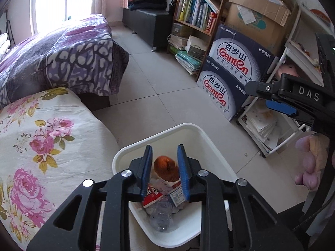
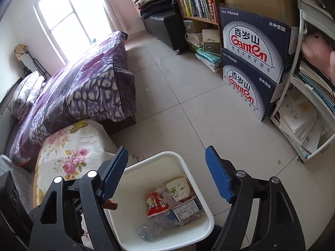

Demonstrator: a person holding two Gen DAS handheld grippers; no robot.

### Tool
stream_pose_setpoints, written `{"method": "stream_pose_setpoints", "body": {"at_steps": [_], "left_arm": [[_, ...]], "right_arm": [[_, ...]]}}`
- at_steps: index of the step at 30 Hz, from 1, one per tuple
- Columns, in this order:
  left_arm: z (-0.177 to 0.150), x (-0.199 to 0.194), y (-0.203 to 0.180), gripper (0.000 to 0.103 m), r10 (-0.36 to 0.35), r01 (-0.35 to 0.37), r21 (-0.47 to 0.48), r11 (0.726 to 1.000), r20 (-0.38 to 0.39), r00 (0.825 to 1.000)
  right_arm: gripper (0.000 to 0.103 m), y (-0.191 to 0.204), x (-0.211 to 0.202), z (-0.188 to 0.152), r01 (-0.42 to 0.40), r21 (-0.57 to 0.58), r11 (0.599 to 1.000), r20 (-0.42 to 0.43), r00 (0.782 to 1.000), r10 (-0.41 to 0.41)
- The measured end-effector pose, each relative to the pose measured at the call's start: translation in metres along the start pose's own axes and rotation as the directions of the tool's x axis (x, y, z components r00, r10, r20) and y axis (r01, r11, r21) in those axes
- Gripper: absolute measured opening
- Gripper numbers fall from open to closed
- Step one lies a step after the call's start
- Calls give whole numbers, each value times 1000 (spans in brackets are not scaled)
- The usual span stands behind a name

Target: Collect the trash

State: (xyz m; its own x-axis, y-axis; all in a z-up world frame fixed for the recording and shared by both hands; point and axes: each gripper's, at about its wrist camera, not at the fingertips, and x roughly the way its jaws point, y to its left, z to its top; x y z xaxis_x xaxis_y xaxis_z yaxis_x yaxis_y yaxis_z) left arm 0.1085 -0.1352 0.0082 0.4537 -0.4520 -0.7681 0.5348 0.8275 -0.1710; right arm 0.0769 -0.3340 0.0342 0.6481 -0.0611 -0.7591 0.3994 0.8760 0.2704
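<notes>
Trash fills my white bin [image 2: 206,221] at the bottom middle: a red snack bag [image 2: 156,206], a paper cup [image 2: 177,188], a clear bottle [image 2: 146,233]. My left gripper [image 1: 164,167] is a little open above it with an orange ball [image 1: 166,168] showing between its pads, and I cannot tell if they touch it. My right gripper [image 2: 165,173] is wide and empty, the flowery bed [image 2: 69,144] sits left, and blue water boxes [image 2: 251,62] stand upper right.
</notes>
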Motion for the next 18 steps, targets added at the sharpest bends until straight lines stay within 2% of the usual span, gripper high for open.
{"method": "stream_pose_setpoints", "body": {"at_steps": [1,5,7,9,11,13,14,15,17,18], "left_arm": [[0,-1,-1,47,-2,2,0,1000,6,1000],[-3,-12,-1,62,63,-64,20,998,39,997],[-6,-22,1,69,142,-145,30,989,73,987],[-9,-36,7,75,237,-242,22,970,122,964],[-14,-56,15,87,357,-358,-27,933,189,915],[-22,-79,22,93,448,-439,-96,894,262,855],[-28,-91,25,96,494,-477,-133,869,300,816],[-34,-103,27,96,542,-516,-172,839,340,768],[-45,-122,30,96,617,-572,-239,785,387,685],[-49,-129,33,96,643,-589,-264,764,391,658]], "right_arm": [[74,-2,-3,0,7,1,1000,14,1000,-7],[81,5,-14,-5,46,-23,999,73,996,-44],[84,14,-21,-9,72,-49,996,117,991,-65],[86,24,-29,-15,98,-76,992,164,983,-84],[96,36,-37,-25,118,-99,988,211,973,-95],[96,47,-42,-37,123,-114,986,238,967,-94],[96,50,-45,-41,121,-117,986,240,967,-90],[96,55,-45,-45,121,-119,986,241,966,-90],[96,66,-48,-59,119,-129,984,257,963,-83],[96,72,-48,-65,111,-143,984,259,963,-71]]}}
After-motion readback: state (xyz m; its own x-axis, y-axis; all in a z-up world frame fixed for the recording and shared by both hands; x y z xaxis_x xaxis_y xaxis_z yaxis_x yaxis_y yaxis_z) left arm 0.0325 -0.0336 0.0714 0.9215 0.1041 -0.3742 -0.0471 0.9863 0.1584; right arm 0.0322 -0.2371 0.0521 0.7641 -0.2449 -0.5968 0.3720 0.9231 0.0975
